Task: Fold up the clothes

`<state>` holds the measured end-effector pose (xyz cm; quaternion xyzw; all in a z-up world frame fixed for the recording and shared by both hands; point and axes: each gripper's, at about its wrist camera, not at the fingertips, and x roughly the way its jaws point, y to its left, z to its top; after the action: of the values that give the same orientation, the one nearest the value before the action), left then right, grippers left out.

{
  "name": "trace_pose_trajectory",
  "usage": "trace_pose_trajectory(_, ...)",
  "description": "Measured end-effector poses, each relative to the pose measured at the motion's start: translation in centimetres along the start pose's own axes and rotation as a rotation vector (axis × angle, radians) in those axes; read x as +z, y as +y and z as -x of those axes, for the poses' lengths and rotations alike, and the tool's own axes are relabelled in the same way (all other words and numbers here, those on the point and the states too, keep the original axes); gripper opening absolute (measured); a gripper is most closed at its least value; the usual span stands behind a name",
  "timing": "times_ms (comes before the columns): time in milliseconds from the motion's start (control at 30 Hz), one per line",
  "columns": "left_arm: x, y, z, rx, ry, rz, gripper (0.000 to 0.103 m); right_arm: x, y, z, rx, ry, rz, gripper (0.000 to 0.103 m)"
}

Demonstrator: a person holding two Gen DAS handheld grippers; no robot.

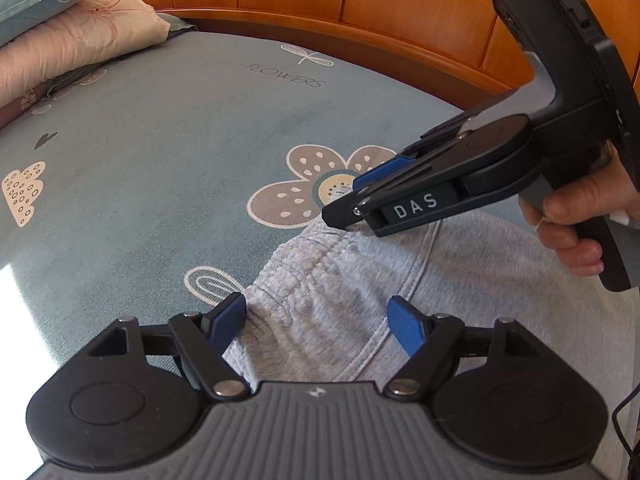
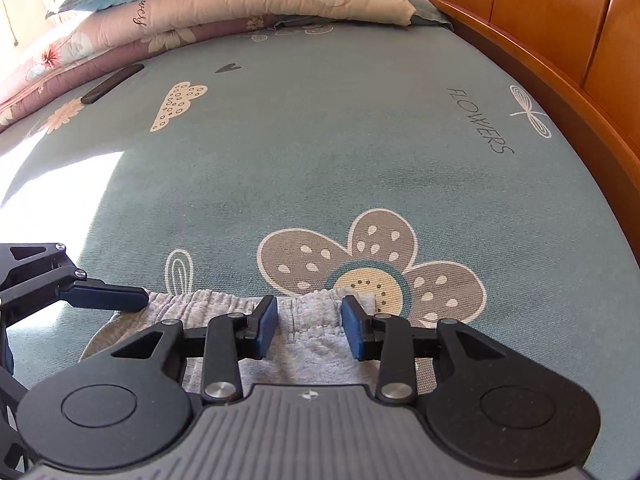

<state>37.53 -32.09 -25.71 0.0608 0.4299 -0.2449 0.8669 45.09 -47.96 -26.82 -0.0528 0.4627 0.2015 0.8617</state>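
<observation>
Grey sweatpants [image 1: 340,300] lie on the teal flower-print bed sheet [image 1: 160,140], their gathered elastic waistband [image 1: 304,264] towards the headboard. My left gripper [image 1: 316,320] is open and wide, its blue pads to either side of the waistband's left corner and not pressing on it. My right gripper [image 2: 310,326] stands partly open over the waistband [image 2: 312,308], with grey cloth showing in the gap between the pads. In the left wrist view the right gripper [image 1: 348,204] comes in from the right, held by a hand [image 1: 572,216], its tips at the waistband's edge. One left gripper finger [image 2: 104,296] shows in the right wrist view.
Folded quilts and pillows [image 2: 240,0] are stacked at the far end of the bed. A wooden bed frame [image 1: 360,0] curves along the right side. A dark flat object [image 2: 112,84] lies by the quilts. Bright sunlight falls on the sheet at the left.
</observation>
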Motion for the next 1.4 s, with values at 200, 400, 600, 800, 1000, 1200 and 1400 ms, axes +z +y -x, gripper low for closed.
trace_pose_trajectory(200,-0.3,-0.3,3.2,-0.098,-0.049,-0.017,0.078,0.5,-1.6,2.8,0.045,-0.014,-0.122,0.042)
trace_pose_trajectory(400,-2.0,-2.0,4.9,-0.239,-0.021,-0.093,0.079,-1.3,-2.6,6.7,0.054,0.030,-0.179,0.042)
trace_pose_trajectory(600,-3.9,-1.1,4.0,-0.219,0.028,-0.076,0.078,-4.3,-3.3,5.4,0.017,0.131,-0.184,0.042)
trace_pose_trajectory(800,-3.4,-2.9,7.1,-0.273,-0.026,-0.174,0.078,-4.6,-3.8,6.9,0.012,0.085,-0.199,0.042)
trace_pose_trajectory(1000,-4.3,-6.8,7.4,-0.434,-0.005,-0.319,0.078,-6.5,-1.6,9.4,0.035,0.143,-0.069,0.042)
trace_pose_trajectory(1200,-6.7,-8.1,5.2,-0.401,0.097,-0.429,0.078,-8.6,-0.7,7.7,0.013,0.182,-0.017,0.048)
trace_pose_trajectory(1400,-5.8,-7.8,6.8,-0.424,0.088,-0.418,0.078,-7.9,-0.9,9.8,0.003,0.123,-0.072,0.050)
